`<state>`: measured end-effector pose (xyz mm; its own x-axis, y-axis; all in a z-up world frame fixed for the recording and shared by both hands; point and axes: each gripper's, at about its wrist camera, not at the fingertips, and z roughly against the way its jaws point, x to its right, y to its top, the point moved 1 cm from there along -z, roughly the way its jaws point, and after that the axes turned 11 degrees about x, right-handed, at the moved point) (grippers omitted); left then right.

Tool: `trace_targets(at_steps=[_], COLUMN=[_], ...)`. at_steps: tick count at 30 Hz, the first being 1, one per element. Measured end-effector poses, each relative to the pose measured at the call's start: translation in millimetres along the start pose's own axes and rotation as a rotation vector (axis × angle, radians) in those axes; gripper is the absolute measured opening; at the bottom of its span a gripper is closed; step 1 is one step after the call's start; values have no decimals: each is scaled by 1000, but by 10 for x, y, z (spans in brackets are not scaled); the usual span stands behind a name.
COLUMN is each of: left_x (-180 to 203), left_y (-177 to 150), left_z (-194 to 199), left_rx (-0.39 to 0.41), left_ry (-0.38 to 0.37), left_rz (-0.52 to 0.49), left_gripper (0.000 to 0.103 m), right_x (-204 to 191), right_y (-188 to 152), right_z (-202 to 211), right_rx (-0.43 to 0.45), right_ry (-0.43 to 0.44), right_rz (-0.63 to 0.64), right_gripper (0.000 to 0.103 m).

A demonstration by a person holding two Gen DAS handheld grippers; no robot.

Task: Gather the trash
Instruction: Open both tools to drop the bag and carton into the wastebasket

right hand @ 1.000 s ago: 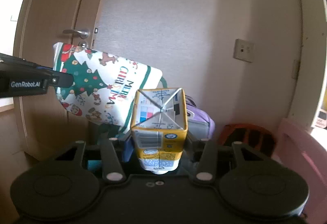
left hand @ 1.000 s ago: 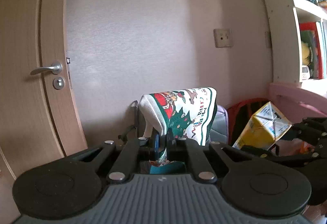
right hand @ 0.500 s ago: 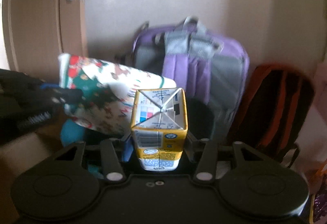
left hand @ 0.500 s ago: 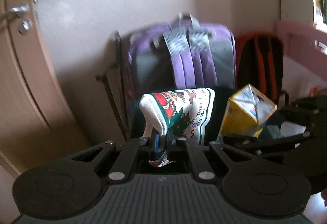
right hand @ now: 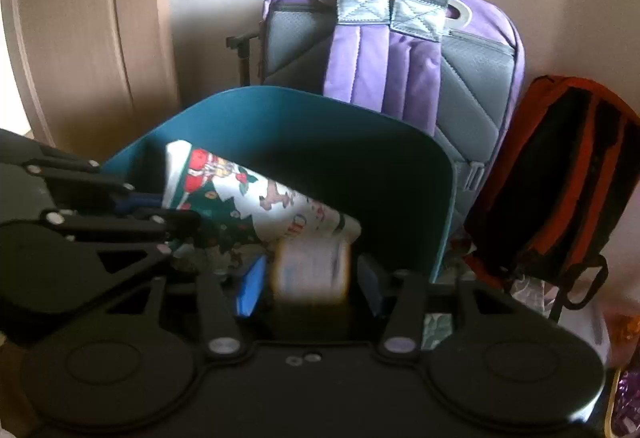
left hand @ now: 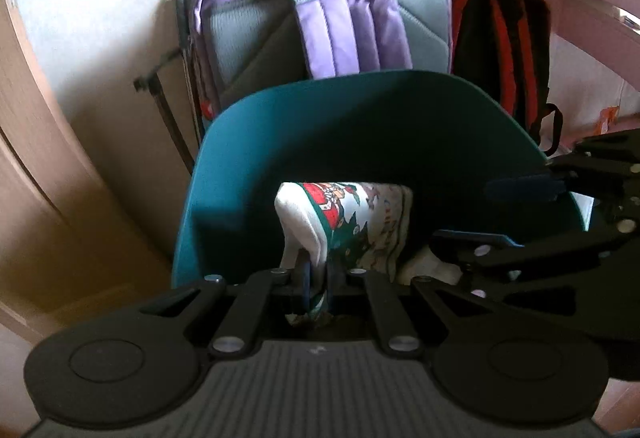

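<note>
A teal bin [left hand: 320, 110] stands open below both grippers. My left gripper [left hand: 318, 274] is shut on the bottom edge of a Christmas-print paper wrapper [left hand: 360, 214], which hangs inside the bin's mouth. In the right wrist view the same wrapper [right hand: 248, 198] lies across the bin [right hand: 320, 126], with the left gripper [right hand: 160, 210] at its left. My right gripper [right hand: 310, 278] is over the bin too. A yellow and white carton [right hand: 310, 270] sits blurred between its blue pads [right hand: 248, 286], with a gap on each side. In the left wrist view the right gripper [left hand: 500, 214] has nothing clamped.
A purple and grey backpack [left hand: 332, 10] leans on the wall behind the bin, a red and black backpack [left hand: 500, 50] to its right. A wooden door [left hand: 40, 158] is at the left, pink furniture [left hand: 580, 6] at the far right. A black folded stand [left hand: 180, 78] is beside the bin.
Both grippers tipped down from the wall toward the bin and now reach into its mouth. The carton, clamped upright before, has slipped lower between the right pads and blurs.
</note>
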<state>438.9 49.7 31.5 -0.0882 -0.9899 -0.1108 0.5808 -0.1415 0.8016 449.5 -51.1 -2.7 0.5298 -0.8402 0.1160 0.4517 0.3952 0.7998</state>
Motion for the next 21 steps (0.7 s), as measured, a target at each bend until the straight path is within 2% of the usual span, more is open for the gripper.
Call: trace_targets(at_steps=[3, 9, 12, 14, 19, 21], left_x=[-48, -90, -81, -76, -45, -34], left_y=[-24, -50, -34, -23, -23, -36], left_z=[-66, 35, 124, 215, 531, 652], left_rx=[-13, 13, 37, 52, 91, 102], left_ry=[1, -26, -30, -30, -49, -50], left_rz=[38, 105, 129, 144, 151, 160], left_gripper=[10, 15, 31, 53, 55, 62], right_x=[6, 0, 3, 21, 59, 59], right_y=[16, 26, 36, 36, 22, 7], right_z=[-23, 82, 201, 296, 623, 763], right_rx=[1, 28, 48, 61, 97, 109], right_ry=[2, -1, -7, -12, -23, -29], right_rz=[7, -8, -25, -26, -26, -21], right_gripper=[52, 57, 58, 59, 59, 60])
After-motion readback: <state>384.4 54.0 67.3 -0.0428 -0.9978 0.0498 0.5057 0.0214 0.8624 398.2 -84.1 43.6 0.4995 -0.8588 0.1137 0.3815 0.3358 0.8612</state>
